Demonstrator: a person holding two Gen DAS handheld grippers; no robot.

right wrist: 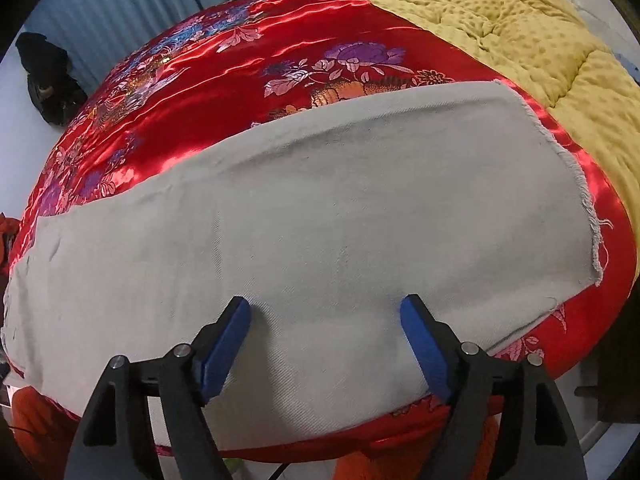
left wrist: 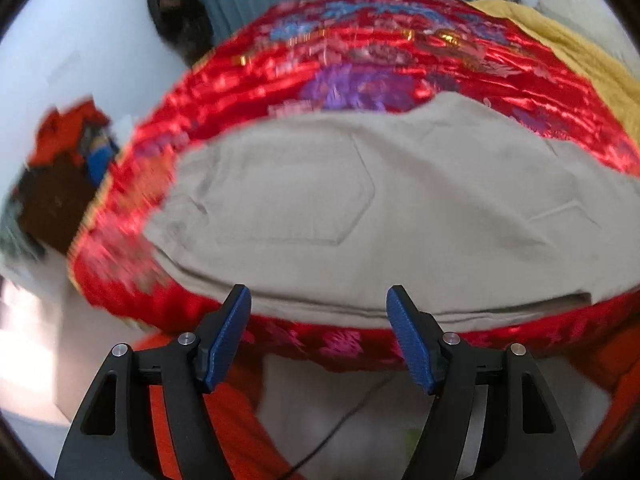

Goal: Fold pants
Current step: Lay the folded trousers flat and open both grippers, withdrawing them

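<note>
Nearest in each wrist view are the tools themselves: the left gripper (left wrist: 319, 300) stands with its jaws spread wide and nothing between the blue pads, poised just off the near edge of the bed over the folded seam of the pants (left wrist: 320, 208); the right gripper (right wrist: 325, 312) is likewise wide open and empty, its tips over the leg cloth near the same near edge, and whether they touch the fabric cannot be told. The pants lie flat along the near edge of the bed on the red satin cover (right wrist: 192, 92), already doubled leg on leg, with the pocket end under the left tool and the frayed hem (right wrist: 576, 184) toward the right-hand end. Risk, as judged: the satin is slick, so a pinch that drags rather than lifts could slide the whole garment off the near edge; a pinch taking only the top layer would pull the stacked legs apart and undo the fold; a jaw biting too deep could gather the cover with the cloth. Farther back, the yellow quilt (right wrist: 500, 20) crowds the far right corner and could snag a hem swung across.
</note>
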